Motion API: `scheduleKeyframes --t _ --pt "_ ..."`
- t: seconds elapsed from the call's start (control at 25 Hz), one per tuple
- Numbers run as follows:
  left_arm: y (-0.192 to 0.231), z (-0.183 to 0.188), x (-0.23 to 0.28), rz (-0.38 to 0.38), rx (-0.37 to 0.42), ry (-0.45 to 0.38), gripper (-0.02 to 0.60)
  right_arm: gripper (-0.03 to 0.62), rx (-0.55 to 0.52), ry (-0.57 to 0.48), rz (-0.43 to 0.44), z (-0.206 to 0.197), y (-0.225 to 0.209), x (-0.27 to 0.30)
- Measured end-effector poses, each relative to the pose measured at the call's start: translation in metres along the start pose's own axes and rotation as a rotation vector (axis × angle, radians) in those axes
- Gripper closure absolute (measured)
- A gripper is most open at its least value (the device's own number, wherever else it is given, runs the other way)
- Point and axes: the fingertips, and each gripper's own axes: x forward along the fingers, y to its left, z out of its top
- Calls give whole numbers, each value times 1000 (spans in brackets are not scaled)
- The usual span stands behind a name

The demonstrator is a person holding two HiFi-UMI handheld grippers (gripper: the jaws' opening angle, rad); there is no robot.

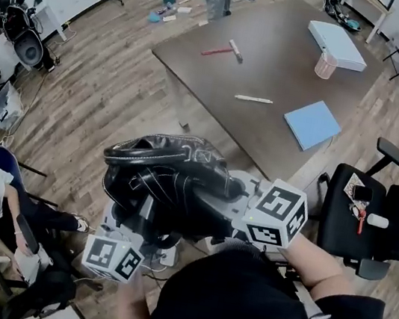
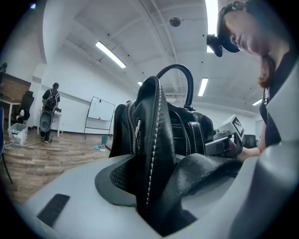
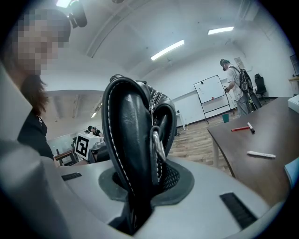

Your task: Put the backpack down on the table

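The black leather backpack [image 1: 169,180] is off the ground, carried between the two pairs of tongs over the wooden floor [image 1: 112,95]. It is on the near side of the dark surface [image 1: 274,76] and touches no part of it. The surface's near corner lies beyond the bag and to its right.

The left tongs [image 1: 136,224] hold the bag from its near left side, and their marker cube [image 1: 114,256] shows just below it. In the left gripper view these tongs [image 2: 154,200] are clamped on a fold of the backpack [image 2: 156,135] - a stitched leather edge with a woven strap [image 2: 201,172] wedged in beside it. The rest of the bag rises upright from the jaws, with its carry handle [image 2: 180,74] arching on top.

The right tongs [image 1: 237,198] grip the bag's right side. In the right gripper view they [image 3: 138,200] are closed on another white-stitched leather edge of the backpack [image 3: 128,140], and a metal zipper ring [image 3: 158,142] hangs just beside the pinched part.

Well beyond the bag, a blue notebook [image 1: 311,124] lies on the surface at the right edge and a white pen [image 1: 253,99] near the middle. A red marker [image 1: 217,51], a white box [image 1: 337,45] and a pale cup [image 1: 326,65] lie farther off. A black office chair [image 1: 372,214] stands to the right of the bag.
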Motion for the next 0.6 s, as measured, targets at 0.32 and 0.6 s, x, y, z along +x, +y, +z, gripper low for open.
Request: scheduleKeyframes --t 0.32,0.6 --pt "29 40 107 -41 33 -26 385 505 -27 -64 -14 50 -88 13" --pt "21 75 185 -170 88 -40 385 505 -56 -140 -146 91 -147 -8"
